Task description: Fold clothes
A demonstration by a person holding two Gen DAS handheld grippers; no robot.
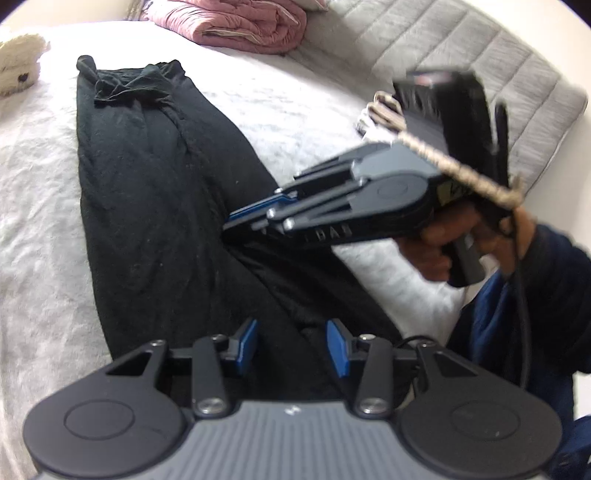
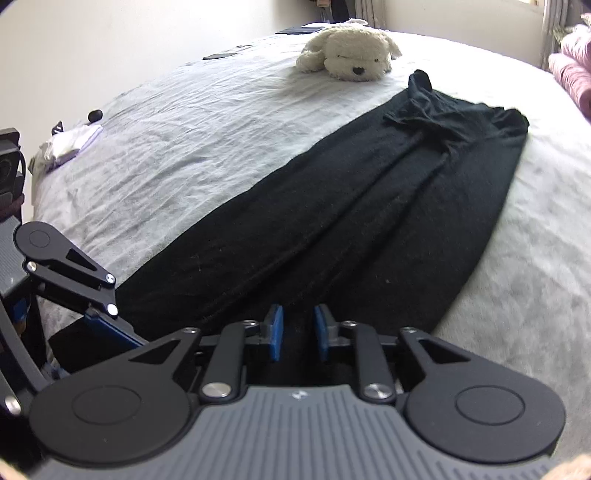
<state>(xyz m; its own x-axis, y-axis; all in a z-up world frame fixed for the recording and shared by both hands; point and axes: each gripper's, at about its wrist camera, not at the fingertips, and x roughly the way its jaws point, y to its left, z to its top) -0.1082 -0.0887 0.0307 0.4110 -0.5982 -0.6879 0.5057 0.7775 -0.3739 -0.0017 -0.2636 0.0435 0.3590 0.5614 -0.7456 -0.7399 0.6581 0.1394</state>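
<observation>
A long black garment (image 1: 147, 177) lies flat along the white bed (image 1: 37, 184), its bunched far end toward the pink quilt. In the right wrist view the black garment (image 2: 351, 206) runs away from me toward the plush dog. My left gripper (image 1: 291, 345) hovers open over the near end of the cloth, with nothing between its blue pads (image 1: 247, 343). A hand (image 1: 439, 247) holds my right gripper (image 1: 251, 218) low at the garment's right edge. My right gripper (image 2: 298, 332) is open with a narrow gap, black cloth showing below it. The left gripper's linkage (image 2: 74, 258) sits at the near left corner.
A cream plush dog (image 2: 351, 55) lies past the garment's far end. A folded pink quilt (image 1: 240, 26) and a grey padded headboard (image 1: 480, 55) are at the back. Folded items (image 1: 376, 114) sit by the headboard. A small pile of white cloth (image 2: 66, 147) lies at the bed's left edge.
</observation>
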